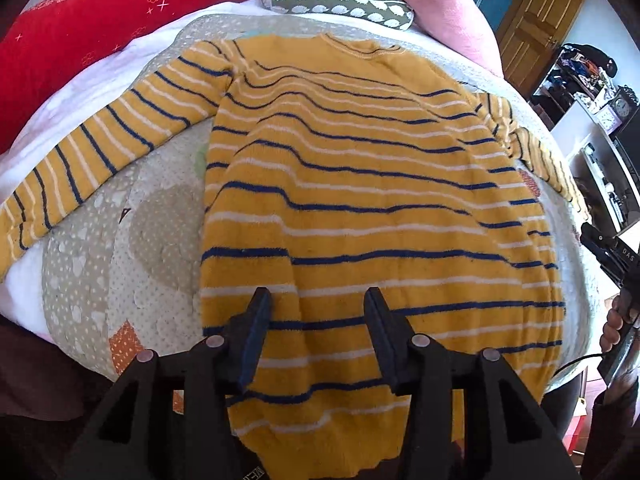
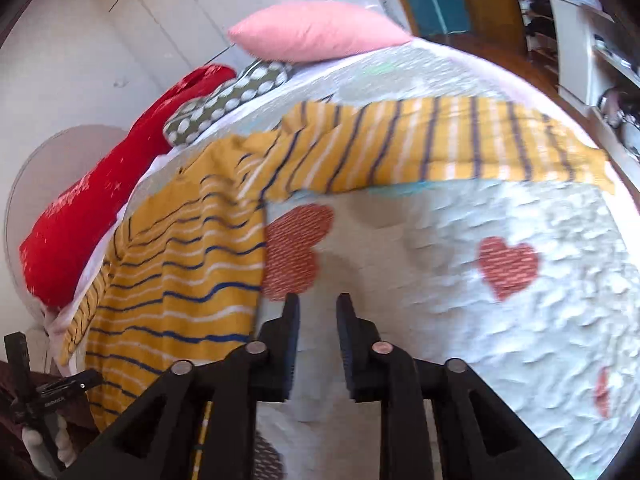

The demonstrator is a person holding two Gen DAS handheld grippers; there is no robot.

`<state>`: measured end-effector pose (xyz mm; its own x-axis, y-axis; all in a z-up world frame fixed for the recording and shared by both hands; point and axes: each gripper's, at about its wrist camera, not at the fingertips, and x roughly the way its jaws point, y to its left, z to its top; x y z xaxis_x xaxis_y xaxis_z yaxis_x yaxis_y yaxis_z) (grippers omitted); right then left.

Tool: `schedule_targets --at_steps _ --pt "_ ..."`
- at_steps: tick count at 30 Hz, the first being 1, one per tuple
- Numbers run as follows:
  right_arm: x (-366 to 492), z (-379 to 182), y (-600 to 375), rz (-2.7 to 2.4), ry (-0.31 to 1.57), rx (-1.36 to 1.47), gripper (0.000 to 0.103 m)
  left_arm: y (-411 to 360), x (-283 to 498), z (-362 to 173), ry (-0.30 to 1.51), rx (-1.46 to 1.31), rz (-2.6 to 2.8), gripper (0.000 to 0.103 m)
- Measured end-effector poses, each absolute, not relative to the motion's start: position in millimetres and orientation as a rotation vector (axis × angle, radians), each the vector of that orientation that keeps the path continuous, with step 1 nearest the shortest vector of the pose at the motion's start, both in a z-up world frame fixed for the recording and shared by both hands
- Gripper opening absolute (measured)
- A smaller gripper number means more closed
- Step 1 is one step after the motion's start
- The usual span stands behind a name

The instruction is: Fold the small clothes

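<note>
Left gripper [image 1: 316, 300] released over striped sweater [image 1: 360, 184]; right gripper [image 2: 318, 306] released, "DAS" legible.

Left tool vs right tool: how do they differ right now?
Left tool hangs over the striped sweater near its hem, its jaws wide apart. Right tool is beside the sweater, over the bare heart-print quilt, jaws at a narrower gap. Both are open and hold nothing.

Black fingers [image 1: 256, 336], silver screws [image 1: 420, 340], angular frames.
</note>
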<state>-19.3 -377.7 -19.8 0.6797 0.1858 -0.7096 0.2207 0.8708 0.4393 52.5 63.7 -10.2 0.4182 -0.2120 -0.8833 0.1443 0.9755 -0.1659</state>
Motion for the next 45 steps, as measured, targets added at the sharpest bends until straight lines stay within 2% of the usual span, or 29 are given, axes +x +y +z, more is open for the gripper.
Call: schedule_targets --at_steps 1,7,15,16,17,18,19,25,29,33,39,42,44,45 --pt "-27.7 -20.7 -397.1 -0.059 0.819 0.577 0.042 57.2 53.1 -4.9 1.104 -0.071 -0.242 0.048" --pt "-42.7 -32.6 -476.2 -0.227 0.758 0.774 0.043 4.0 60.2 10.6 1.058 -0.072 -0.341 0.051" --pt "1.1 -52.4 -538.4 -0.3 0.64 1.034 0.043 -15.7 55.8 13.0 1.048 -0.063 -0.365 0.051" --pt "9.1 -49.8 -543.2 -0.313 0.639 1.028 0.039 -9.6 55.5 13.7 1.044 -0.068 -0.355 0.051" --pt "17.0 -44.8 -544.8 -0.326 0.645 1.003 0.017 -1.6 56.6 14.6 1.038 -0.077 -0.337 0.051" --pt "25.5 -36.4 -543.2 -0.337 0.656 0.958 0.006 6.4 57.7 14.9 1.034 -0.088 -0.322 0.051" --pt "33.4 -24.6 -537.7 -0.344 0.663 0.902 0.006 14.6 59.4 15.1 1.03 -0.1 -0.308 0.052" --pt "93.3 64.6 -431.3 -0.138 0.643 0.541 0.006 69.5 67.1 8.4 0.995 -0.162 -0.213 0.053" --pt "145.9 83.6 -308.2 0.107 0.686 0.409 0.006 99.1 69.4 3.7 0.988 -0.239 -0.188 0.053" --pt "194.7 65.5 -176.1 0.312 0.769 0.309 0.006 124.8 69.4 4.7 0.971 -0.268 -0.151 0.053" --pt "234.1 1.3 -33.5 0.533 0.915 0.261 0.006 158.0 84.9 4.9 0.953 -0.324 -0.107 0.053" --pt "238.0 -29.3 -9.3 0.602 1.009 0.254 0.009 163.7 103.0 5.3 0.95 -0.363 -0.121 0.054" --pt "226.1 -29.2 -26.5 0.608 0.996 0.31 0.013 159.9 116.6 5.3 0.957 -0.371 -0.139 0.054" --pt "220.6 -24.3 -40.8 0.62 0.981 0.346 0.023 155.1 125.9 4.8 0.963 -0.371 -0.156 0.055"
